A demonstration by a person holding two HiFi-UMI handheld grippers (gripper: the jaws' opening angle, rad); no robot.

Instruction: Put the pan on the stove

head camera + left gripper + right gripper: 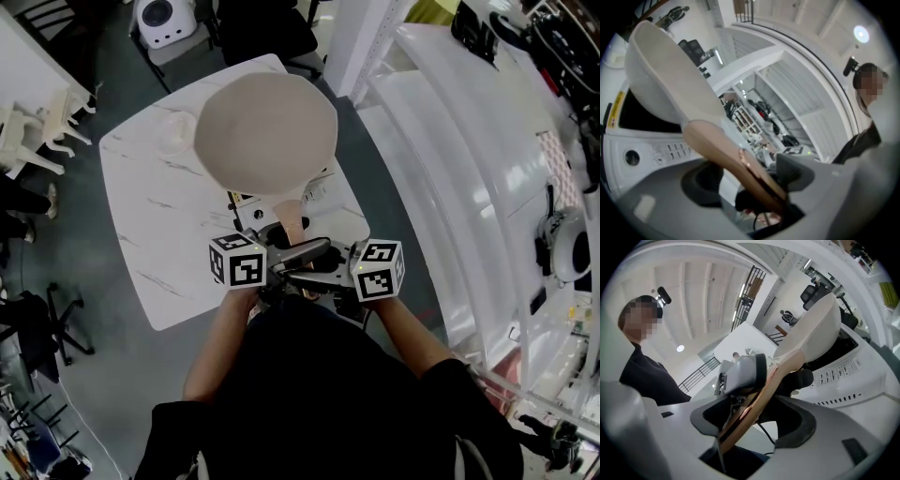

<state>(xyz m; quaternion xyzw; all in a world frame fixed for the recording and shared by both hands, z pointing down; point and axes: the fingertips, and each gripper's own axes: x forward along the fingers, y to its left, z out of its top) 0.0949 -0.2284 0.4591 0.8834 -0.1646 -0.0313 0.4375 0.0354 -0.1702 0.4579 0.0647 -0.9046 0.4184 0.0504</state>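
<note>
The pan [265,131] is sitting on the stove [661,150], and both pairs of jaws are standing wide around its handle [289,220].

The head view is looking down on the round pan, which is hiding most of the stove, with the handle pointing back at the person. Only the gripper views are showing the stove's black top and its buttons under the pan. They are also showing the thin handle running between the jaws of the left gripper [746,178] and the right gripper [759,418], with the pads not squeezing it. The stove is standing on a white desk [159,216] on a grey floor [84,309]. A black chair [47,323] is standing to the left, and big white curved shelves [469,169] are running along the right.
</note>
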